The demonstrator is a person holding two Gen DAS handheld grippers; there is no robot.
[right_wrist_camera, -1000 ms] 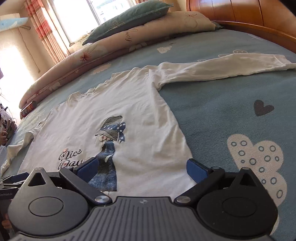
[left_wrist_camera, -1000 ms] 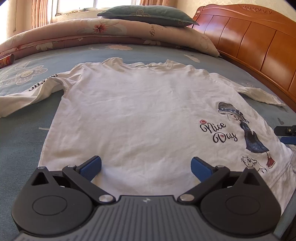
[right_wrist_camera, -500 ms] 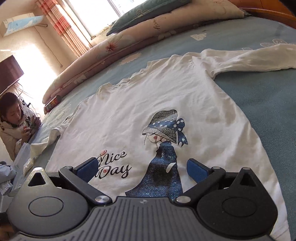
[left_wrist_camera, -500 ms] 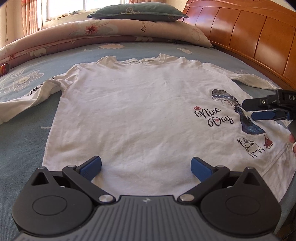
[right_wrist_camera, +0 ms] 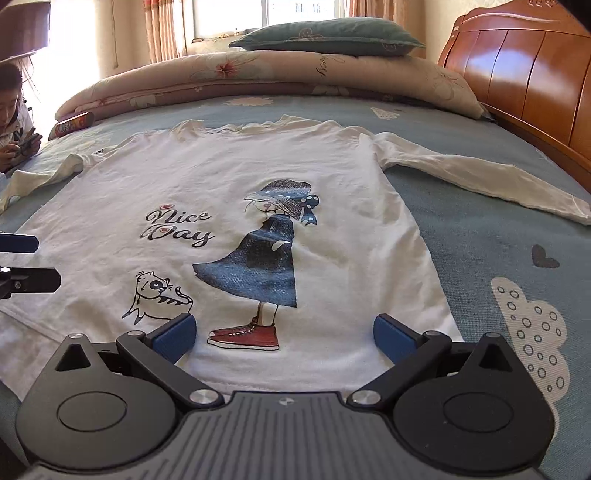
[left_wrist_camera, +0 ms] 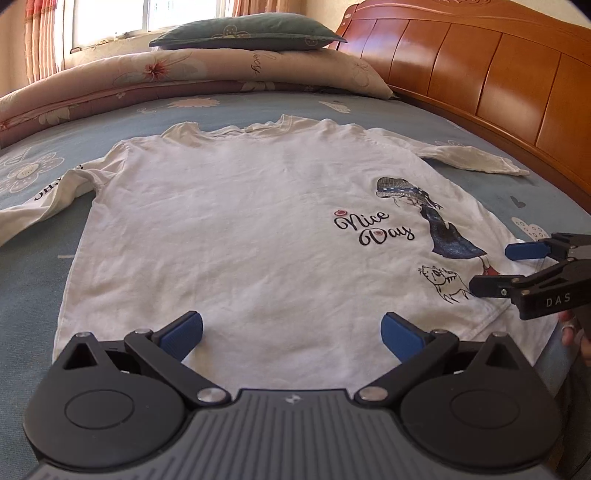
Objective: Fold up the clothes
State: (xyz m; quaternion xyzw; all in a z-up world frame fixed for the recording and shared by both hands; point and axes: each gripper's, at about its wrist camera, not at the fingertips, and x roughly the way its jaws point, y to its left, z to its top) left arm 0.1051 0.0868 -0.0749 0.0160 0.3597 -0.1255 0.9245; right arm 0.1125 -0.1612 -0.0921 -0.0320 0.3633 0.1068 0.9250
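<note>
White cotton fills the left wrist view: a long-sleeved shirt (left_wrist_camera: 236, 236) lies flat, print side up, on the blue patterned bedsheet (left_wrist_camera: 37, 295), its collar toward the pillows. The left gripper (left_wrist_camera: 291, 330) hovers over the shirt's hem, its blue pads spread wide apart with nothing between them. To the right of the shirt's "Nice Day" lettering (left_wrist_camera: 373, 230), the right gripper (left_wrist_camera: 495, 267) reaches in over the hem corner, beside the small cat drawing; its two fingers stand apart here too. A wooden headboard (left_wrist_camera: 498, 81) runs along the shirt's right side, and a folded quilt (left_wrist_camera: 166, 81) with a green pillow (left_wrist_camera: 251, 33) on top lies beyond the collar.

From the right wrist view, the right gripper sits over the shirt's hem just below the printed girl (right_wrist_camera: 269, 254), near her red shoes, jaws wide and empty. The shirt's right sleeve (right_wrist_camera: 480, 177) stretches out straight across the sheet toward the headboard. At the shirt's left edge the left gripper's fingertips (right_wrist_camera: 22, 243) show, parted. Beyond the shirt's left sleeve lies a cylindrical can (right_wrist_camera: 72, 123), and a person (right_wrist_camera: 14, 122) sits off the bed's far left corner.
</note>
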